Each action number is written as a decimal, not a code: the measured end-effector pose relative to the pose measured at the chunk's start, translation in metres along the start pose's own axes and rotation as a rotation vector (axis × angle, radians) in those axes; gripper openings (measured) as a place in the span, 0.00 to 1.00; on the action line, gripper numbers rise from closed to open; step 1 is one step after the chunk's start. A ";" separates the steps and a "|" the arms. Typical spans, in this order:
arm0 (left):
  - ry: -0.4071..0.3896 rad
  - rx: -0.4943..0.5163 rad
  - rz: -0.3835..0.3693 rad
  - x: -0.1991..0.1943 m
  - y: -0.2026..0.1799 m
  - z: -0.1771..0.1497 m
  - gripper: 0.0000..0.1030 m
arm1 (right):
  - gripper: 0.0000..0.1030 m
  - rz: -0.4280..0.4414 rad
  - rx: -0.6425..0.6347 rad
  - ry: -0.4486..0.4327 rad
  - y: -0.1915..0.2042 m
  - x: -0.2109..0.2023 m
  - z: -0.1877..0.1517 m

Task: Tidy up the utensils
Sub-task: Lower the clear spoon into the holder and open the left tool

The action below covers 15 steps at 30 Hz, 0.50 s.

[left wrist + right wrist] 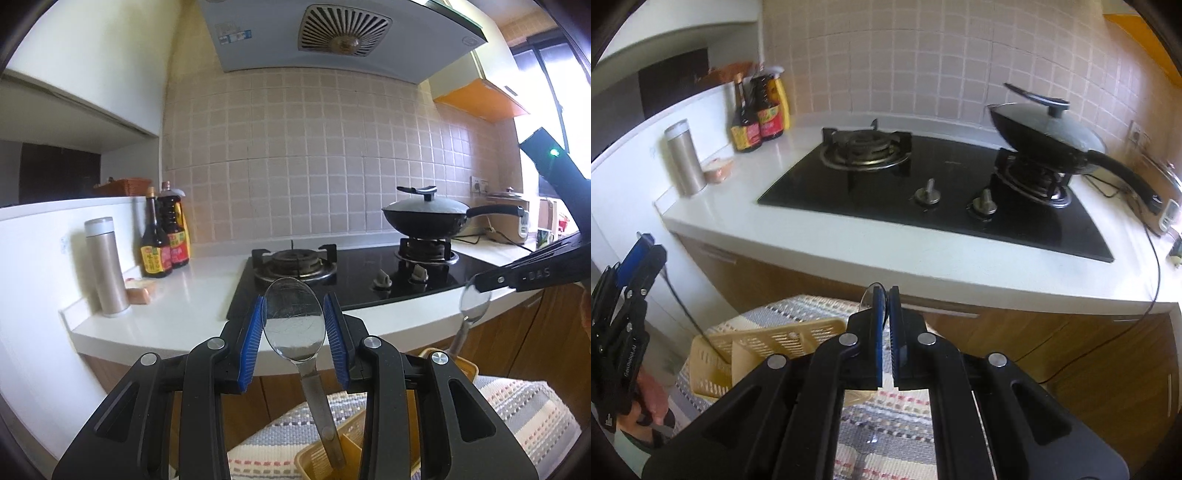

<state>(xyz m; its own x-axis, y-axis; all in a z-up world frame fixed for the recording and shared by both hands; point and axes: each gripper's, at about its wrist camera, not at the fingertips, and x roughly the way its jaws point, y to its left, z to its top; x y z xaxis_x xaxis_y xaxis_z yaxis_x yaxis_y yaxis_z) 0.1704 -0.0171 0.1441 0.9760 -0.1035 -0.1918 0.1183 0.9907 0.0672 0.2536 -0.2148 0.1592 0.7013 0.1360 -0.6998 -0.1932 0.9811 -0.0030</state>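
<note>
So the left gripper is sitting with its blue pads apart and a big spoon standing up between them. Can't really tell if the pads are actually touching the bowl edges; there looks to be a sliver of gap each side. The spoon's long axis is running roughly 12 to 6, bowl up top at 12, handle dropping down toward 6 and leaning a bit to 5, its end going into the yellow caddy at the bottom of the left view. The caddy is sitting on a striped cloth.

The right gripper is pinching a second spoon by the bowl, pads nearly together with the bowl's thin rim poking out at 10 o'clock from the tips. In the left view that spoon is hanging at about 3 o'clock, bowl up, handle pointing down to 7 toward the caddy's far edge.

Behind it all: white surface, black hob, lidded wok on the right burner, sauce bottles and a steel flask over at 10.
</note>
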 end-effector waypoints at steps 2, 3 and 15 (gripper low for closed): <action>0.005 0.011 -0.012 0.000 -0.002 -0.002 0.32 | 0.03 0.010 -0.017 0.007 0.006 0.002 -0.002; 0.005 0.014 -0.019 -0.001 -0.003 -0.003 0.32 | 0.03 0.017 -0.022 0.012 0.009 0.003 -0.003; 0.050 -0.066 -0.151 -0.035 0.005 0.003 0.54 | 0.10 0.188 0.012 0.120 0.013 -0.010 -0.027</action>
<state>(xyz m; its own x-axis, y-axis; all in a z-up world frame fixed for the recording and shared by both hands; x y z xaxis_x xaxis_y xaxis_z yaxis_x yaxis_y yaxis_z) 0.1375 -0.0089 0.1545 0.9375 -0.2490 -0.2432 0.2492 0.9680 -0.0301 0.2250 -0.2070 0.1469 0.5664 0.3005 -0.7674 -0.3044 0.9416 0.1440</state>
